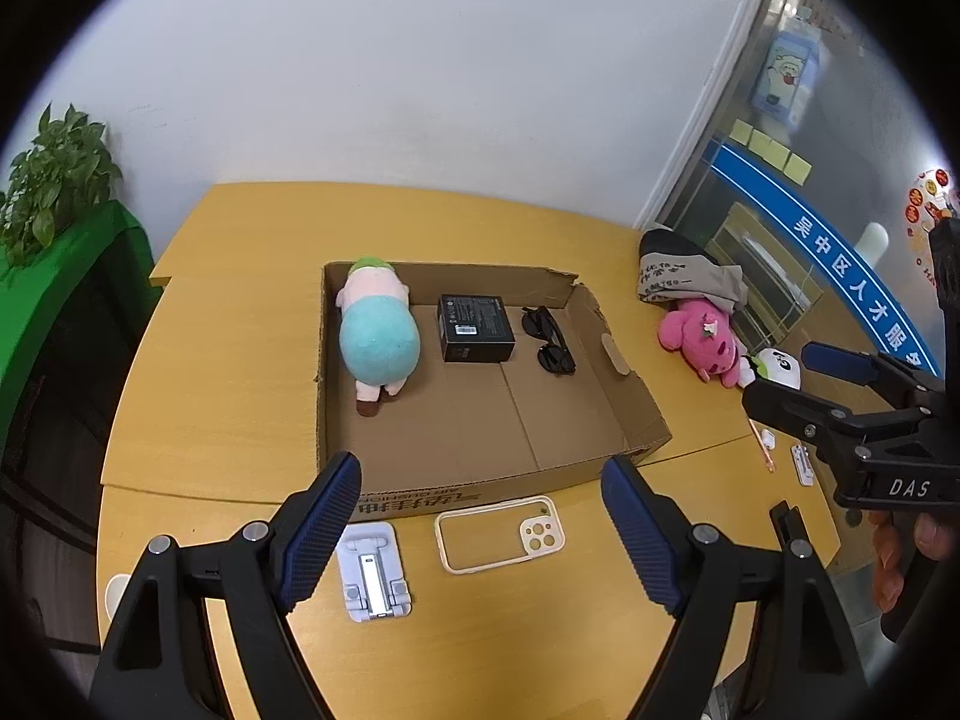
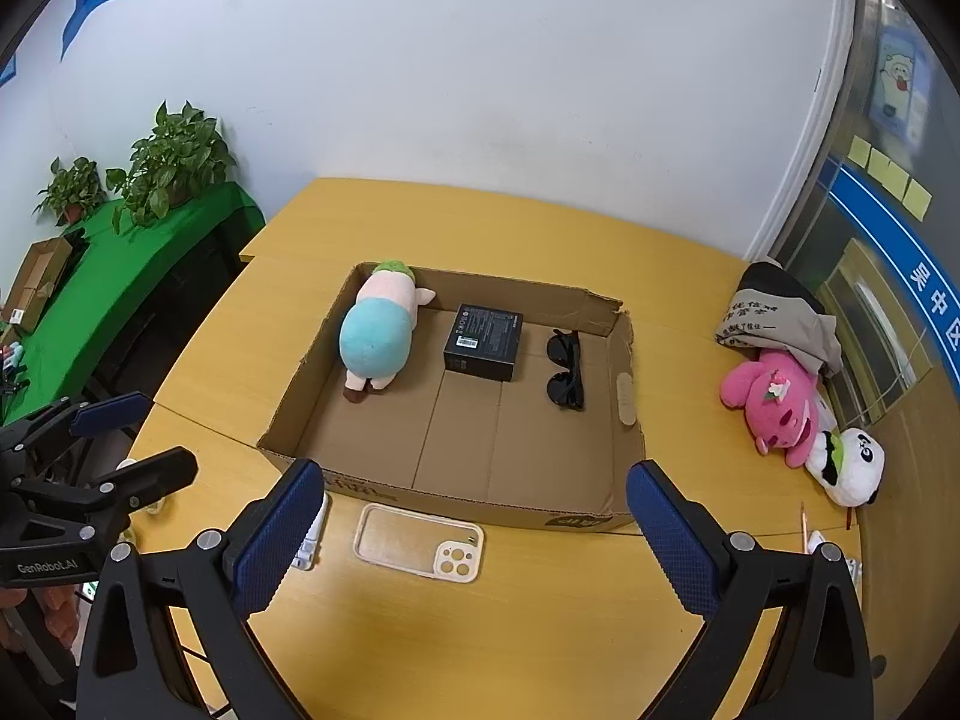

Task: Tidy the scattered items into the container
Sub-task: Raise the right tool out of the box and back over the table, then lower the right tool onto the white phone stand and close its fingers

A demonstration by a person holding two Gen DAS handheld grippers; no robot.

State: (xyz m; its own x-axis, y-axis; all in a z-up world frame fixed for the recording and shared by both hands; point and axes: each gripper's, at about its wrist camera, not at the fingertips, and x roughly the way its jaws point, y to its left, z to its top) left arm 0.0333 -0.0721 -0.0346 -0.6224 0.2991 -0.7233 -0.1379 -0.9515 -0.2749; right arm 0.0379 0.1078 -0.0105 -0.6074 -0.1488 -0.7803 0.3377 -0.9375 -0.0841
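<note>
An open cardboard box (image 1: 624, 396) (image 2: 627, 456) sits mid-table and holds a blue-and-pink plush (image 1: 378, 336) (image 2: 378, 333), a black box (image 1: 475, 327) (image 2: 485, 342) and sunglasses (image 1: 549, 339) (image 2: 565, 367). In front of it lie a cream phone case (image 1: 501, 534) (image 2: 420, 549) and a white phone stand (image 1: 375, 570). A pink plush (image 1: 699, 339) (image 2: 777, 405) and a panda plush (image 1: 777, 367) (image 2: 852, 468) lie at the right. My left gripper (image 1: 483, 534) and right gripper (image 2: 474, 540) are open and empty above the case.
A folded grey cloth bag (image 1: 690, 276) (image 2: 774, 312) lies behind the pink plush. Small items and a pencil (image 1: 762, 447) lie at the table's right edge. A green-covered side table with potted plants (image 2: 174, 162) stands at the left. A glass door is at the right.
</note>
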